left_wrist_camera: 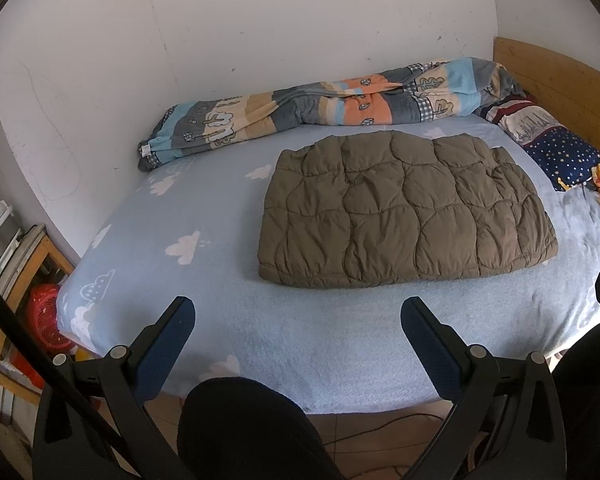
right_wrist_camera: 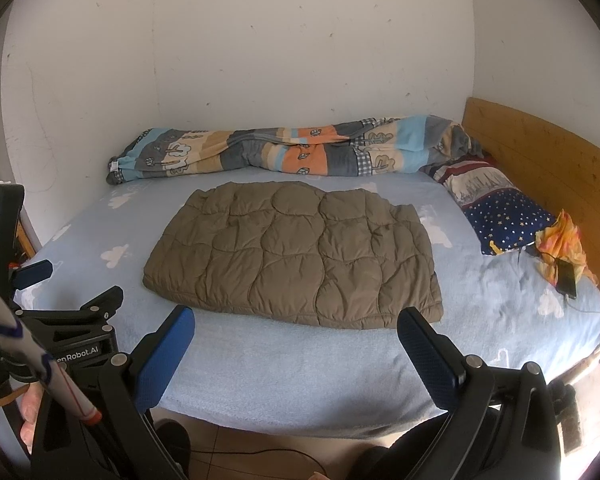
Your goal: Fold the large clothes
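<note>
Folded quilted jacket on the bed, both of your hand-held grippers empty

Your left hand-held gripper (left_wrist_camera: 298, 312) hangs released over the near edge of the bed (left_wrist_camera: 260, 344), jaws spread wide, and your right hand-held gripper (right_wrist_camera: 296, 322) is the same — gaping, nothing between its blue pads (right_wrist_camera: 162, 364). The olive-brown quilted jacket (right_wrist_camera: 296, 256) lies folded into a flat rectangle mid-mattress, at 12 o'clock from both grippers and apart from them. Behind it, a rolled patterned blanket (right_wrist_camera: 284, 152) lines the wall; at 2 o'clock sits a star-print pillow (right_wrist_camera: 504, 216) — a phone (right_wrist_camera: 566, 278) just beside it.
</note>
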Tool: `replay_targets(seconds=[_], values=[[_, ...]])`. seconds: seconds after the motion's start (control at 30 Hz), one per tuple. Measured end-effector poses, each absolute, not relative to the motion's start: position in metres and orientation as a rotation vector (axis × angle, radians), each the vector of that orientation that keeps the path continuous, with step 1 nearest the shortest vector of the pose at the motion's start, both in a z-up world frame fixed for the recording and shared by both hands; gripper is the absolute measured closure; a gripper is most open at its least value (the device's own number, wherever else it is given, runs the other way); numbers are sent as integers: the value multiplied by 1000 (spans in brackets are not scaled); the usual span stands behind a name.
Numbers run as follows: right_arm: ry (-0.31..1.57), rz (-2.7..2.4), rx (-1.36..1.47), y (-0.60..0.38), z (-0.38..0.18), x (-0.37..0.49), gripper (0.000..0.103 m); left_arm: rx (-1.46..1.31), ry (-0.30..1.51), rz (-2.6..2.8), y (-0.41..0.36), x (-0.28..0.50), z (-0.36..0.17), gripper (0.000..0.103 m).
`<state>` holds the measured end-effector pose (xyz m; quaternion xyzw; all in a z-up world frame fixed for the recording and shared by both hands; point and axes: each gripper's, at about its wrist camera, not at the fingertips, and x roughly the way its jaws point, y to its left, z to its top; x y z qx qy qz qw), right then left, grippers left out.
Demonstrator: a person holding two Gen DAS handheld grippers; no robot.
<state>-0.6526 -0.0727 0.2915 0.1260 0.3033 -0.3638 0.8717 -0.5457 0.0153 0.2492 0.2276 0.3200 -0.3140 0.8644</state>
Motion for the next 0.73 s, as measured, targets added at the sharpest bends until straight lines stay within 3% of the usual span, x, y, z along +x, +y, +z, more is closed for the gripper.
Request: replay_targets(seconds=[0.73], values=[[663,-770,289,-82,274,-648,0,438,744,-721,11,-524,238,1]])
